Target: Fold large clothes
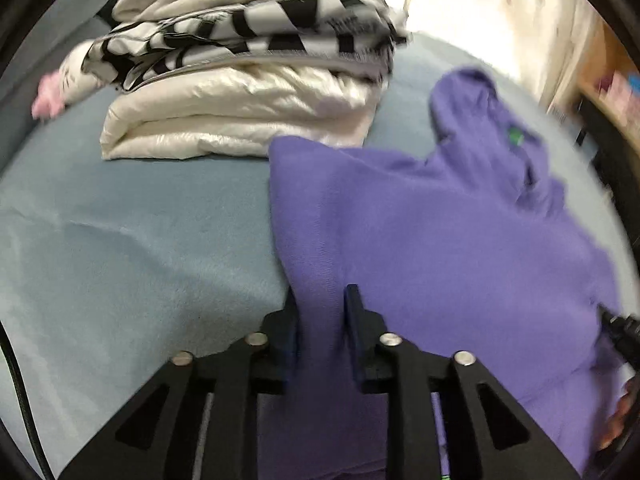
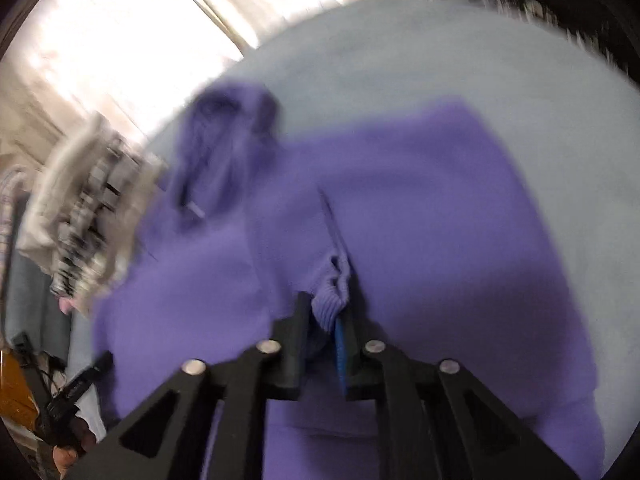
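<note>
Pale blue bedding [image 1: 120, 232] covers the whole work surface, with a bright curtained window at the far side. On it lies a purple knit hooded sweater [image 1: 440, 232], spread out with its long axis running from the near edge to the far right; the hood [image 1: 476, 100] points far and right, and a small green label [image 1: 515, 136] shows at the neck.

The left gripper [image 1: 322, 320] has its black fingers clamped on a raised fold along the sweater's left edge. The right gripper [image 2: 324, 316] pinches a ribbed cuff or hem [image 2: 332, 300] of the same sweater, bunched between its fingers; this view is blurred.

A stack of folded white quilted and black-and-white striped textiles [image 1: 248, 92] sits far left, its near right corner just beside the sweater's far left corner. A pink and white soft toy [image 1: 64, 84] lies left of the stack. Bare bedding lies left of the sweater and, in the right wrist view, to its right.
</note>
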The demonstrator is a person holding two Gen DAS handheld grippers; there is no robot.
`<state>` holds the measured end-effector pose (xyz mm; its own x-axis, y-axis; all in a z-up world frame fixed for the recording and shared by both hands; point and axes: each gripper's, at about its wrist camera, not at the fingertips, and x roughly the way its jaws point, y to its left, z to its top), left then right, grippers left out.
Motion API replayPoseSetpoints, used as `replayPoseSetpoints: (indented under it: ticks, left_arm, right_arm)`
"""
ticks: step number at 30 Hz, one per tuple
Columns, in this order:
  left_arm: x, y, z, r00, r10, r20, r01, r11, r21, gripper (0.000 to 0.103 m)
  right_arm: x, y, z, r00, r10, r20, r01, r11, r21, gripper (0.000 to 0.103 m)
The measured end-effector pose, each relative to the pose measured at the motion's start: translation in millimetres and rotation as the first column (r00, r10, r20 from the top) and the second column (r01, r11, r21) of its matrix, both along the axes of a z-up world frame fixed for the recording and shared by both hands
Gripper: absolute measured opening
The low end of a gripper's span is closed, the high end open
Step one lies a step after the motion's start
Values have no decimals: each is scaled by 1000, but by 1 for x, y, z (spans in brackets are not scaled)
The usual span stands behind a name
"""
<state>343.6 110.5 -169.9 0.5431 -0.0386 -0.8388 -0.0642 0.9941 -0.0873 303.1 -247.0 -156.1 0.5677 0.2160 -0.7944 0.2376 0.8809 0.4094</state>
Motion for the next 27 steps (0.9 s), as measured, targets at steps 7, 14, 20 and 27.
replayPoseSetpoints:
  ticks: [7, 14, 20, 27]
  left_arm:
    - [-20, -1, 45, 988, 45, 148, -58, 995, 86, 57]
    - [6, -45, 51, 990, -62, 126, 66, 997, -33, 57]
    - [39, -77, 2, 998, -61, 27, 62, 998, -33, 58]
    - [40, -69, -2, 993, -97, 68, 97, 995, 0, 62]
  right_arm:
    - [-25, 23, 49, 989, 35, 144, -10, 986, -167, 27]
    - [11, 95, 53, 963, 223, 152, -207, 972, -114, 27]
    - [54, 124, 15, 967, 249, 57, -243, 965, -95, 27]
    - [54, 64, 11, 985, 163, 60, -145, 961, -238, 0]
